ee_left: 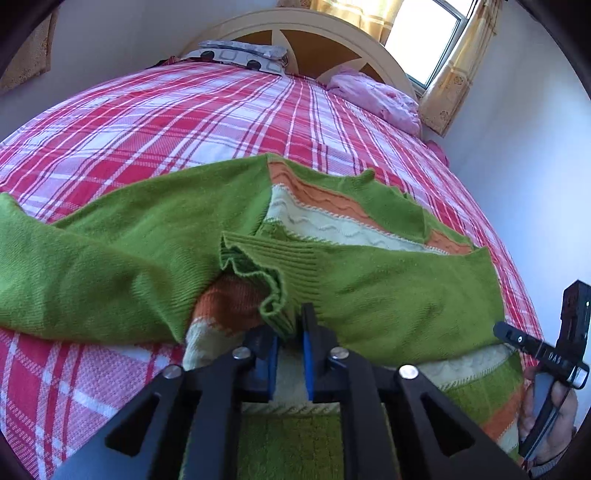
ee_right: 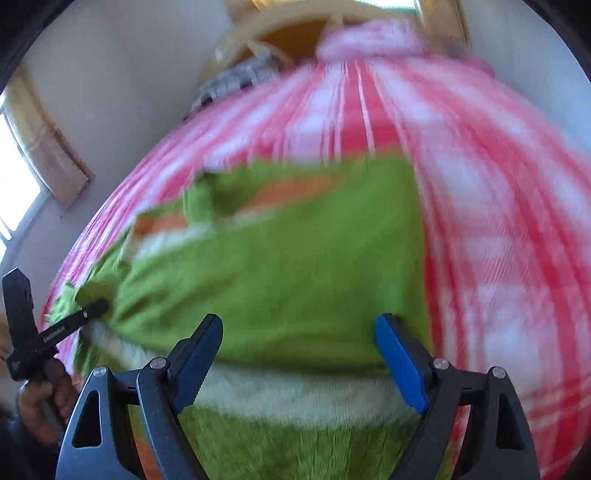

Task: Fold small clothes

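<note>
A green knit sweater (ee_left: 110,266) with orange and cream stripes lies spread on the bed. One sleeve is folded across its body, with the ribbed cuff (ee_left: 266,273) near the middle. My left gripper (ee_left: 290,326) stands at that cuff with its blue pads close together, and the cuff's frilled edge sits pinched between the tips. In the blurred right wrist view, my right gripper (ee_right: 299,321) is wide open just over the sweater (ee_right: 295,266) near its right edge, with nothing held between the pads. A hand (ee_left: 554,424) holds the right gripper at the sweater's right side.
The bed has a red, pink and white plaid cover (ee_left: 184,122). A patterned pillow (ee_left: 240,55) and a pink pillow (ee_left: 376,99) lie at the curved headboard (ee_left: 295,26). A curtained window (ee_left: 428,40) is behind, and a white wall (ee_left: 535,166) runs close along the bed's right side.
</note>
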Demonstrator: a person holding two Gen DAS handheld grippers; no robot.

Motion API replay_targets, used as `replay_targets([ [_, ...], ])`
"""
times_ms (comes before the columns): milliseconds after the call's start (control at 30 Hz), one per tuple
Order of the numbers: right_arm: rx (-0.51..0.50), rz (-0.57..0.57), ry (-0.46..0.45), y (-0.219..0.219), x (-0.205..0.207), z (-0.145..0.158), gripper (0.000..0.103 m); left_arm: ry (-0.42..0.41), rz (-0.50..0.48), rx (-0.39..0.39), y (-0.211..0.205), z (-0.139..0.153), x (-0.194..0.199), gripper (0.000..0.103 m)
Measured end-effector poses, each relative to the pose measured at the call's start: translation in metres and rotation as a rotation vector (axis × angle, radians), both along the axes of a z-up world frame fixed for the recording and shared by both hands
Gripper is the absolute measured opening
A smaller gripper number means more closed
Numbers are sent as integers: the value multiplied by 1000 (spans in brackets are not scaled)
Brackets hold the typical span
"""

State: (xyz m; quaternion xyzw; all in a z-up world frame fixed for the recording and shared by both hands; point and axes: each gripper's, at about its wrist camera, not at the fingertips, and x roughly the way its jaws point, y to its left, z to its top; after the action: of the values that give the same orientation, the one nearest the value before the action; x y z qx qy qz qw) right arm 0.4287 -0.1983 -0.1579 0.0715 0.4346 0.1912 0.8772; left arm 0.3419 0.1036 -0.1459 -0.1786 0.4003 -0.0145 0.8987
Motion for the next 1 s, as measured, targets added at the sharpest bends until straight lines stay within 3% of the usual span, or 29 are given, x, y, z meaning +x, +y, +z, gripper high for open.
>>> replay_targets([
  [133, -190, 53, -63, 19, -28, 4, 86, -44, -11, 40, 3, 9, -26, 47],
  [167, -222, 51, -64, 26, -32, 8, 86, -62, -11, 52, 5, 13, -34, 48],
  [333, -194, 109, -121, 66, -33, 35, 86, -132, 40, 138, 32, 30, -74, 78],
  [400, -203, 122, -134, 87, -23, 34, 86, -119, 85, 156, 56, 29, -84, 78],
  [567, -273, 133, -61, 126, -1, -2, 86, -64, 233, 188, 120, 19, -101, 78],
  [800, -261, 135, -110, 124, -23, -6, 87, 17, 514, 186, 219, 0, -133, 78],
  [900, -266, 131, -122, 124, -25, -7, 87, 18, 634, 120, 258, -6, -146, 78],
  [1000, -279, 126, -134, 126, -26, -7, 88, -18, 715, 0, 286, -10, -155, 79],
])
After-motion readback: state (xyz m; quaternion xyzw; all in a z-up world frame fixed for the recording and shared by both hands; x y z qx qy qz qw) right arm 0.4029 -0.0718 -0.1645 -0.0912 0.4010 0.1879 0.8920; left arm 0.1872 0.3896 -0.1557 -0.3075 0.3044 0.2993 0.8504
